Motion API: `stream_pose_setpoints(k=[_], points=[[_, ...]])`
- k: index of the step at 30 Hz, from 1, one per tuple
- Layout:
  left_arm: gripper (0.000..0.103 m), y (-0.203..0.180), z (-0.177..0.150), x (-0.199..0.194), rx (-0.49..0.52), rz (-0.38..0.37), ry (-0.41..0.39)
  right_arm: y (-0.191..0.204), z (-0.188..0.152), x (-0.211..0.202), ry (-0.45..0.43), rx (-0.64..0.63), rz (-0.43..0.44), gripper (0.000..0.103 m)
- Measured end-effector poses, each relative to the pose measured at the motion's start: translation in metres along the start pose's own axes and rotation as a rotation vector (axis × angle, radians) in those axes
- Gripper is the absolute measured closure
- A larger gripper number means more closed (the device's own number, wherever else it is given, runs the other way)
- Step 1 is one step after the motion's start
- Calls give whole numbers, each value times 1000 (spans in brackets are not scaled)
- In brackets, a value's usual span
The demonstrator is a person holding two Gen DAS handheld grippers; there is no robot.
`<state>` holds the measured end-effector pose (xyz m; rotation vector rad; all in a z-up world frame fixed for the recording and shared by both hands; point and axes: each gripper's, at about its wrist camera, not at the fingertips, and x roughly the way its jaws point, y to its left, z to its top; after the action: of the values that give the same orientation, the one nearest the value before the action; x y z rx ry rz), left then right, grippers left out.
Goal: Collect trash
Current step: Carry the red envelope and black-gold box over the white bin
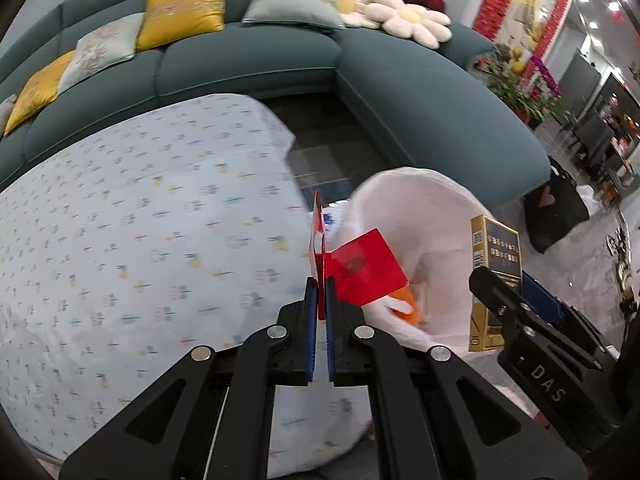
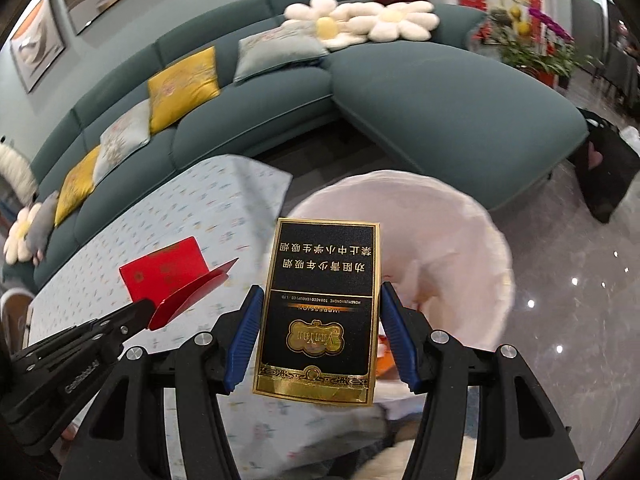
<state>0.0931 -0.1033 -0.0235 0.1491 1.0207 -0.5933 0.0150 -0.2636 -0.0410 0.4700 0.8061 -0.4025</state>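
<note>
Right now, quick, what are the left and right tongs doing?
Left tongs: closed on the red folded card.
Right tongs: closed on the black and gold cigarette box.

I see red card (image 1: 362, 266): glossy stiff paper. Cigarette box (image 2: 320, 312): matt black cardboard, shiny gold foil trim. Bin liner (image 2: 460, 240): thin white plastic, crinkled. Tablecloth (image 1: 140, 240): printed cloth. Sofa (image 2: 440, 92): matt teal fabric. Floor (image 2: 560, 300): polished, reflective.
</note>
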Motion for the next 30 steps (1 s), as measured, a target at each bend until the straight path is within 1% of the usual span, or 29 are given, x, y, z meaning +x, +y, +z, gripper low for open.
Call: stream_pose_setpoints(k=[4, 12, 21, 30], points=[[99, -28, 5, 5, 39, -25, 7, -26, 2, -5, -11, 34, -21, 47], [99, -68, 11, 15, 97, -66, 14, -66, 6, -6, -23, 95, -56, 47], [99, -82, 14, 27, 104, -77, 32, -86, 4, 0, -14, 130, -74, 47], [99, -88, 13, 33, 98, -75, 51, -87, 3, 4, -10, 136, -73, 47]])
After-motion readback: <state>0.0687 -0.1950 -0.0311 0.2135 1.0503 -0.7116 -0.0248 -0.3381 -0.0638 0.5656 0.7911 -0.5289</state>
